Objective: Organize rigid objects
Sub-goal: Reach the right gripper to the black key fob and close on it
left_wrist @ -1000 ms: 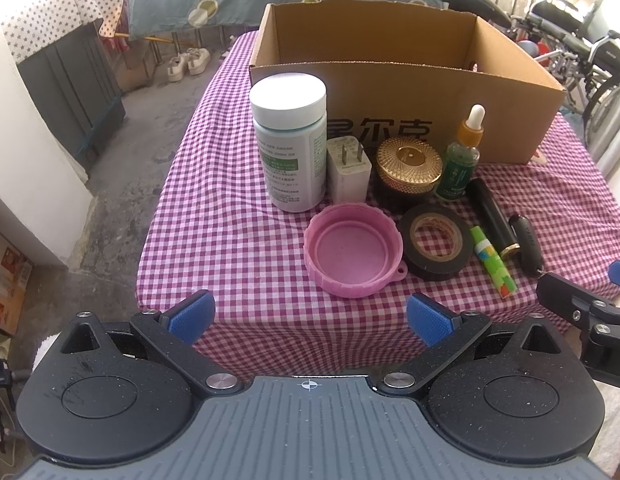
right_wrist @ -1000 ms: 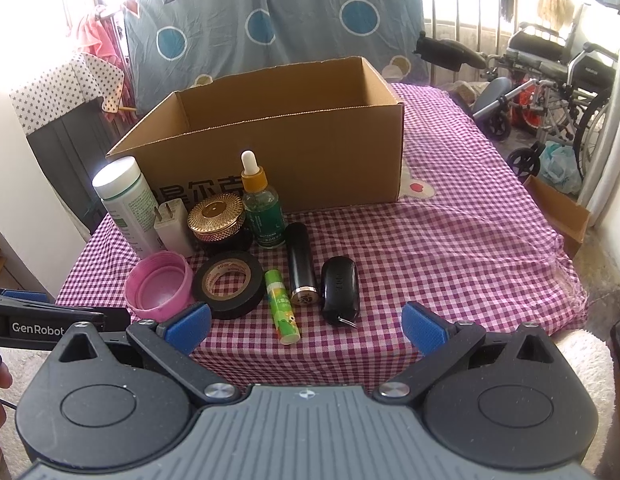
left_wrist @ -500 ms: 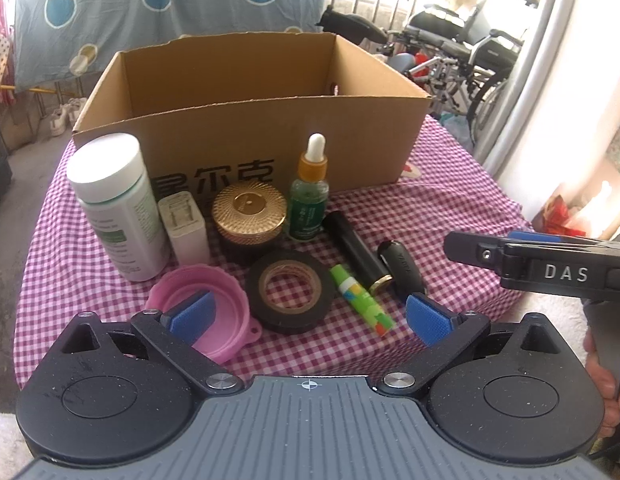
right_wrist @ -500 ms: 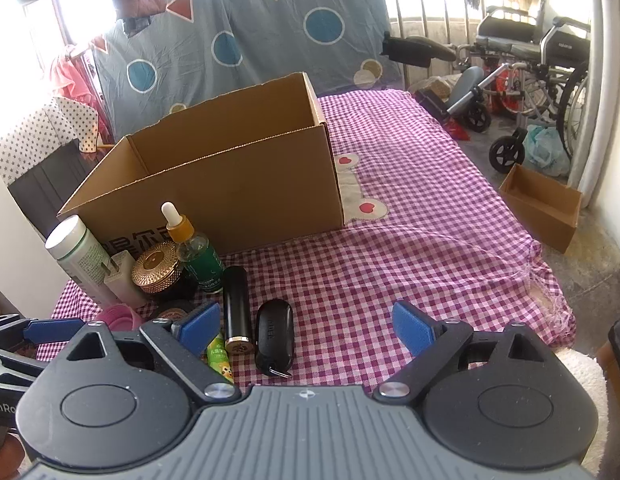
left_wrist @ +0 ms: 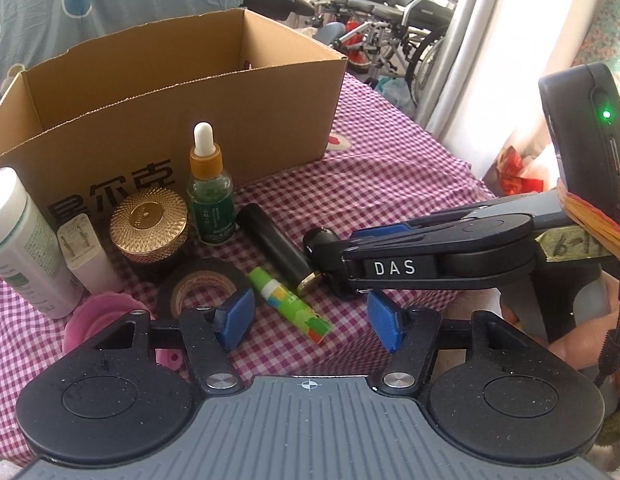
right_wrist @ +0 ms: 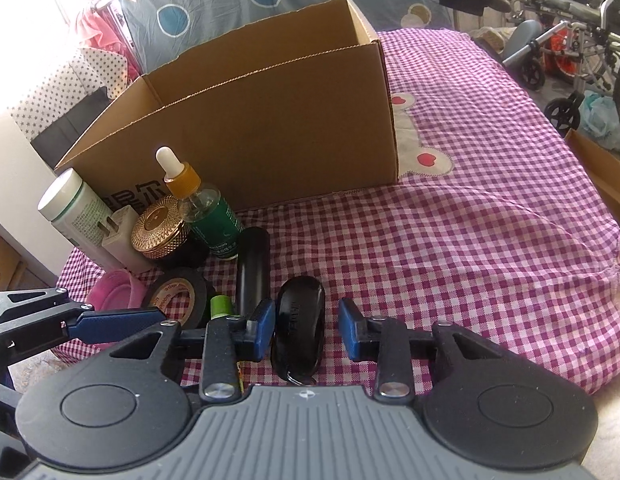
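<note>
A green stick [left_wrist: 290, 305] lies on the checked cloth between the blue pads of my left gripper [left_wrist: 308, 322]. Those jaws are closing, and a gap shows on both sides of the stick. In the right wrist view a black key fob [right_wrist: 298, 312] lies between the pads of my right gripper [right_wrist: 306, 330]. Its jaws are closing too: the left pad is at the fob's edge and the right pad stands apart. An open cardboard box [right_wrist: 270, 120] stands behind the objects.
In front of the box stand a white bottle [left_wrist: 14, 240], a white plug [left_wrist: 84, 256], a gold-lidded jar [left_wrist: 150, 224] and a green dropper bottle [left_wrist: 210, 196]. A black tube [left_wrist: 274, 248], a black tape roll [left_wrist: 198, 284] and a pink lid [right_wrist: 114, 292] lie nearby. Wheelchairs [left_wrist: 389, 12] stand beyond the table.
Both grippers have come down closer to the objects and their jaws have narrowed. The left swung from the pink lid to the green stick. The right now straddles the key fob.
</note>
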A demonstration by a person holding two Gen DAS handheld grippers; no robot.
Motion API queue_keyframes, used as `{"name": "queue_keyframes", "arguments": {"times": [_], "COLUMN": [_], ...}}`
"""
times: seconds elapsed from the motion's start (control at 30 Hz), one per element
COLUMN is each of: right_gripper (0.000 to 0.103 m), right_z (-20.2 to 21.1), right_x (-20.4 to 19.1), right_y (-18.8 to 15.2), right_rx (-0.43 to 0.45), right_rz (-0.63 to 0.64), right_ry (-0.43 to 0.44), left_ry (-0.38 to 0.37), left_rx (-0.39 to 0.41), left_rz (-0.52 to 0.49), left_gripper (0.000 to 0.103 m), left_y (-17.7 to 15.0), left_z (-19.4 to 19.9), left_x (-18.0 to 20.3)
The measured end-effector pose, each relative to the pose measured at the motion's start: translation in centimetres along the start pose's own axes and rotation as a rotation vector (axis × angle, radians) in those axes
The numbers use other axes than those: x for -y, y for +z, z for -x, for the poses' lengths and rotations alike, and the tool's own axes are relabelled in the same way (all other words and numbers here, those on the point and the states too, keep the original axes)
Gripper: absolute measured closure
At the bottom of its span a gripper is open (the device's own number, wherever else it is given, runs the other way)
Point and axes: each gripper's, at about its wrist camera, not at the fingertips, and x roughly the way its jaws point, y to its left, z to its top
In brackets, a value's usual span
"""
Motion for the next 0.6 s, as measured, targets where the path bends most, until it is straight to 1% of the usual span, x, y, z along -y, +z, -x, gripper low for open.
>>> {"name": "queue_keyframes", "arguments": {"times": [0.13,0.23,0.33,0.47,0.5,0.53,0.6], "right_gripper": [0.071,0.072,0.073,0.076,0.079,0.085,0.095], "right_z": [-0.5,-0.5,-0.1,0.7,1.0,1.3,1.7], "right_x": [-0.3,-0.1,0.6,2.6,3.2,3.7,4.4], "right_y": [0.3,0.3,0.0,-0.6,-0.7,-0.7,-0.8], "right_rx": [-0.011,-0.014,-0.011,0.004,0.011,0.023,0.04], "right_rz": [0.043,0.046,0.016,-0.076,-0.104,-0.125,-0.129], "right_ry": [0.009,0.02,0.027,0.049,0.057,0.053,-0.017], "left_ry": [-0.004,-0.017,-0.026,-0.052,-0.058,-0.063,-0.071], "left_rx": [-0.004,-0.01,-0.01,-0.017,-0.021,-0.023,-0.028], "left_rz": [-0.029,-0.035,-0.055,-0.085,-0.094,-0.106,-0.137], "left_gripper": [0.04,0.04,0.04,0.043,0.044,0.045,0.046], "left_y": [0.1,0.2,0.4,0.8,1.0,1.1,1.4], "left_z": [-0.2,-0.6,-0.8,-1.3,-1.5,-1.7,-2.2], "left_x": [0.3,0.4,0.9,2.0,2.3,2.7,3.5]}}
